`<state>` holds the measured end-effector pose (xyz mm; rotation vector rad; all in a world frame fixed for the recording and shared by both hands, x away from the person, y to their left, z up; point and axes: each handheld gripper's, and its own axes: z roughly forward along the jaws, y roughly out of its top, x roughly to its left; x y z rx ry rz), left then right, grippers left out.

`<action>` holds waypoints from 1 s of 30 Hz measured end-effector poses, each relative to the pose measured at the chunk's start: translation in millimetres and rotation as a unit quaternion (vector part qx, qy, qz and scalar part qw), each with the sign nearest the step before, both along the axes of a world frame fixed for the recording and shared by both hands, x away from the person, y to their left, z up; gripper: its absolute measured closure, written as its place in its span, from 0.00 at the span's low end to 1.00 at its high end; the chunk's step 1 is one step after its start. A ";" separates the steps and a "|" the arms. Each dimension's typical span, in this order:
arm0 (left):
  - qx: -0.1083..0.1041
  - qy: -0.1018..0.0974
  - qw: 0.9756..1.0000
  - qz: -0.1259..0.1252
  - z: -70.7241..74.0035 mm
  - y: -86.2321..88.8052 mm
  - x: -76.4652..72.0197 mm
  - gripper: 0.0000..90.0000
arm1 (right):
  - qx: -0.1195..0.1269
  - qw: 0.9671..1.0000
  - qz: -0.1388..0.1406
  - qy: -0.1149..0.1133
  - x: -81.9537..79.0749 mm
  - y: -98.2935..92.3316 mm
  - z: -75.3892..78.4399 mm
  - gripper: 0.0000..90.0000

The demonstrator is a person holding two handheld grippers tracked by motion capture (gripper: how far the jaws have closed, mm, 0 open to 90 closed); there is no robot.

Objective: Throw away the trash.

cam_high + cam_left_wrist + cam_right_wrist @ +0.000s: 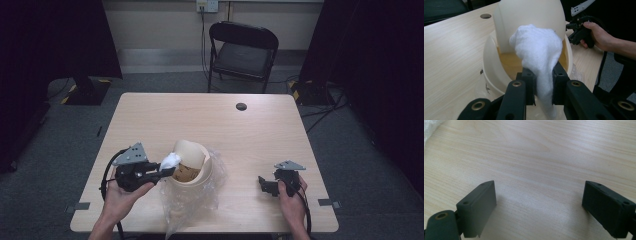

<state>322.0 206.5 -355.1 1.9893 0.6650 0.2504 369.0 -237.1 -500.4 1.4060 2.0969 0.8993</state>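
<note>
At lower centre of the high view, the left gripper (543,86) pinches a white cloth (537,53) over a cream bowl (190,167) standing on clear plastic wrap (192,205). The cloth looks soft, light and limp; it is best pinched by a bunched fold. The right gripper (539,207) rests wide open and empty on the table (200,117). No writing is readable.

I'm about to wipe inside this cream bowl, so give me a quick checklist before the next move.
1. White cloth clamped between left gripper fingers: ok.
2. Cloth in front of the cream bowl opening: ok.
3. Bowl resting on the clear plastic bag: ok.
4. Bowl steadied by the right gripper: not ok, it is open over bare table, apart from the bowl.
5. Brownish residue inside bowl reachable: cannot tell.
</note>
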 end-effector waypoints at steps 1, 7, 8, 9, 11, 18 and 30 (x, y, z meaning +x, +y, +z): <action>0.000 0.000 1.000 0.000 0.0 0.0 0.0 0.86 | 0.000 1.000 0.000 0.000 0.0 0.0 0.0 0.12; 0.017 0.008 1.000 -0.008 -1.9 -10.4 -1.1 0.86 | 0.000 1.000 0.000 0.000 0.0 0.0 0.0 0.12; 0.025 0.009 1.000 -0.008 -2.1 -11.0 -0.9 0.86 | 0.000 1.000 0.000 0.000 0.0 0.0 0.0 0.12; 0.026 0.011 1.000 -0.009 -2.7 -12.0 -0.6 0.86 | 0.000 1.000 0.000 0.000 0.0 0.0 0.0 0.12; 0.026 0.019 0.999 -0.009 -3.6 -13.2 -0.4 0.86 | 0.000 1.000 0.000 0.000 0.0 0.0 0.0 0.12; 0.036 0.026 0.999 -0.015 -9.7 -18.8 3.3 0.86 | 0.000 1.000 0.000 0.000 0.0 0.0 0.0 0.12; 0.063 0.043 0.997 -0.001 -8.0 -38.9 8.7 0.86 | 0.000 1.000 0.000 0.000 0.0 0.0 0.0 0.12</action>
